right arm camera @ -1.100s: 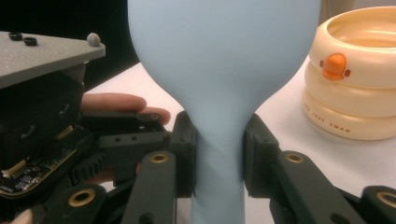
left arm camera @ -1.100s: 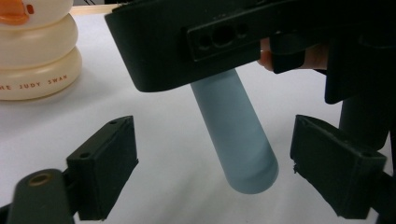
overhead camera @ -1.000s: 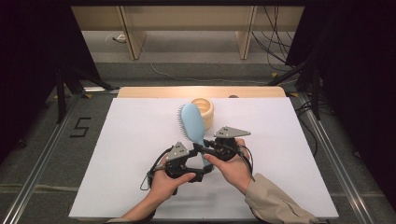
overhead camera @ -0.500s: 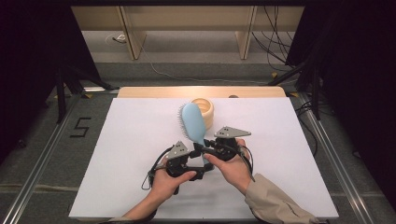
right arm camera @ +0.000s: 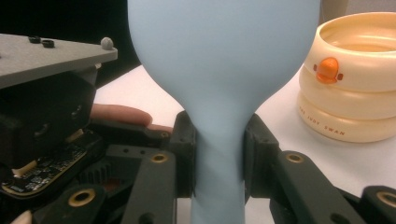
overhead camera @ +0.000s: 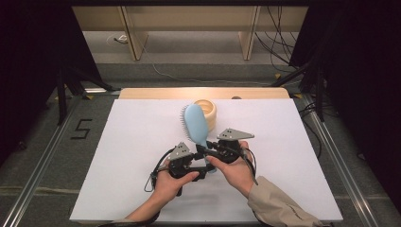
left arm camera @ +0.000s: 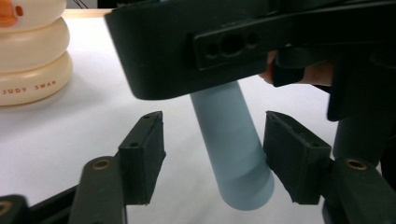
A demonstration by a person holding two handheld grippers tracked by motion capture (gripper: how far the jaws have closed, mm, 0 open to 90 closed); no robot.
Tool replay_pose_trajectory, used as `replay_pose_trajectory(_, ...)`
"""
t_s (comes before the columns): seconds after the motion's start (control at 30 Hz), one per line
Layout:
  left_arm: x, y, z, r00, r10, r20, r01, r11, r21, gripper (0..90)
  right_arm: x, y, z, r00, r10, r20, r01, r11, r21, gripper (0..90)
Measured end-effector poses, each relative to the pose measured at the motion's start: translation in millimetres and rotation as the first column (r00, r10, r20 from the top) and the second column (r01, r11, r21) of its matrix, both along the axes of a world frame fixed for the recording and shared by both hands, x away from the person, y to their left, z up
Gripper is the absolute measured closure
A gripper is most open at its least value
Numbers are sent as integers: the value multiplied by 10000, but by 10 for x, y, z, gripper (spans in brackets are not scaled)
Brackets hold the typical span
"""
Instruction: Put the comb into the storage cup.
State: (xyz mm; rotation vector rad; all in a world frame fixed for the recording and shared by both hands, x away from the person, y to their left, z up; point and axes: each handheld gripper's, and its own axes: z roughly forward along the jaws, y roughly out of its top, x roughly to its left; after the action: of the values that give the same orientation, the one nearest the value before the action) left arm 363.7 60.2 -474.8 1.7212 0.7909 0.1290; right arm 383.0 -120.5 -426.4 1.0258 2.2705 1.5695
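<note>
While the right gripper [right arm camera: 218,154] clamps the hairbrush [overhead camera: 196,124] at its neck, the left gripper [left arm camera: 215,156], jaws just closing, straddles the handle end, one pad touching.

From my station, the hairbrush [right arm camera: 224,70] head runs off the top edge of the right gripper view, and its handle leaves the bottom edge. In the left gripper view, the right gripper [left arm camera: 261,42] body covers the handle's upper part. The cream cup [left arm camera: 28,56] is cut by the left edge there. In the high view, the hairbrush [overhead camera: 195,124] hides part of the cup [overhead camera: 208,109]; bristle detail is too small to resolve.
</note>
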Motion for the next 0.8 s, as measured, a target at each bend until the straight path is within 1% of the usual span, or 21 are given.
replay_pose_trajectory(0.07, 4, 5, -8, 10000, -64, 4, 64, 9999, -160, 419, -2, 0, -6, 10000, -35, 0, 35, 10000, 24, 702)
replay_pose_trajectory(0.13, 8, 5, -10, 10000, -69, 68, 70, 9999, -144, 433, -1, 0, -9, 10000, -81, 5, 81, 10000, 51, 702)
replay_pose_trajectory(0.27, 10, 5, -16, 10000, -72, 57, 74, 9998, -205, 461, -3, 1, -12, 9999, -120, 68, 120, 9999, 41, 702)
replay_pose_trajectory(0.5, 13, 6, -24, 9997, -136, -185, 128, 9989, -456, 531, -8, 7, -18, 9996, -206, 190, 207, 9998, -2, 701)
replay_pose_trajectory(0.67, 13, -3, -29, 9995, -134, -290, 120, 9987, -497, 593, -14, 10, -21, 9990, -301, 328, 304, 9995, -84, 701)
replay_pose_trajectory(0.73, 12, -5, -31, 9992, -96, -393, 75, 9985, -538, 614, -15, 12, -23, 9987, -335, 382, 339, 9994, -97, 701)
replay_pose_trajectory(0.8, 18, 0, -32, 9989, -85, -456, 59, 9983, -572, 621, -19, 13, -22, 9984, -372, 435, 378, 9992, -129, 701)
